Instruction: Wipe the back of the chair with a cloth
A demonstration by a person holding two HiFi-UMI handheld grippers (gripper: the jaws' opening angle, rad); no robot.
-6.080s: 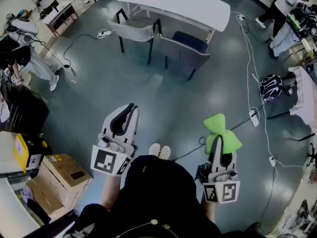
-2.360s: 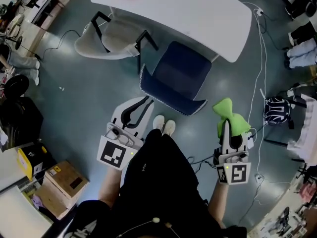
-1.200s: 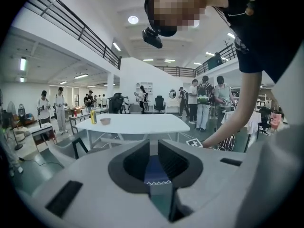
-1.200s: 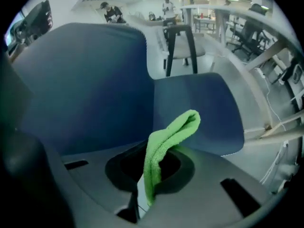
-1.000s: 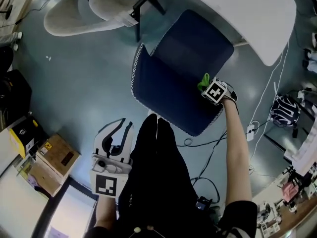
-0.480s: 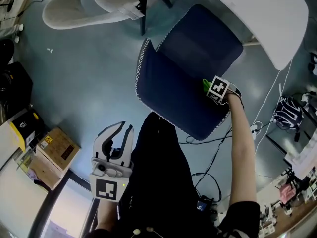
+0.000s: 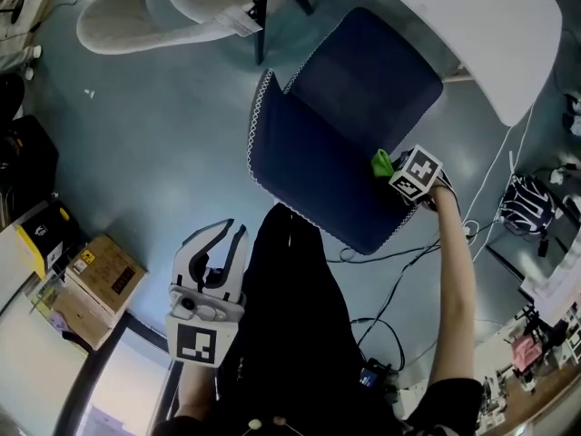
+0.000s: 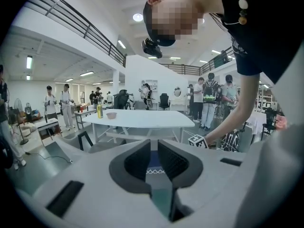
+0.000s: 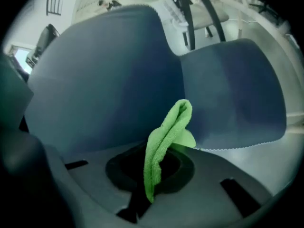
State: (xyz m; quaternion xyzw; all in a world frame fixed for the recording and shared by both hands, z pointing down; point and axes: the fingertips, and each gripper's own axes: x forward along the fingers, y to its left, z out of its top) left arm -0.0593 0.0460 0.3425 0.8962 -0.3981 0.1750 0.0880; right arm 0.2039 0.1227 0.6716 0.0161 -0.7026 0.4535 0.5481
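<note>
Floor [image 7: 136, 143] is a shiny grey-blue w/ black cables [image 7: 374, 321] trailing over it on the right. Long white table [image 7: 472, 25] up top, and a pale grey chair [image 7: 154, 12] w/ black legs just left of it. Cardboard box [image 7: 102, 275] and a yellow box [image 7: 41, 236] sit bottom left. From lower down you see white walls [image 8: 137, 70], a mezzanine railing [image 8: 71, 18], strip lights [image 8: 29, 61] on, and ppl [image 8: 64, 103] standing in the bg.

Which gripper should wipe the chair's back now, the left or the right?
Right. The right gripper holds the green cloth close to the chair back. The left gripper is empty, down by the person's side.
</note>
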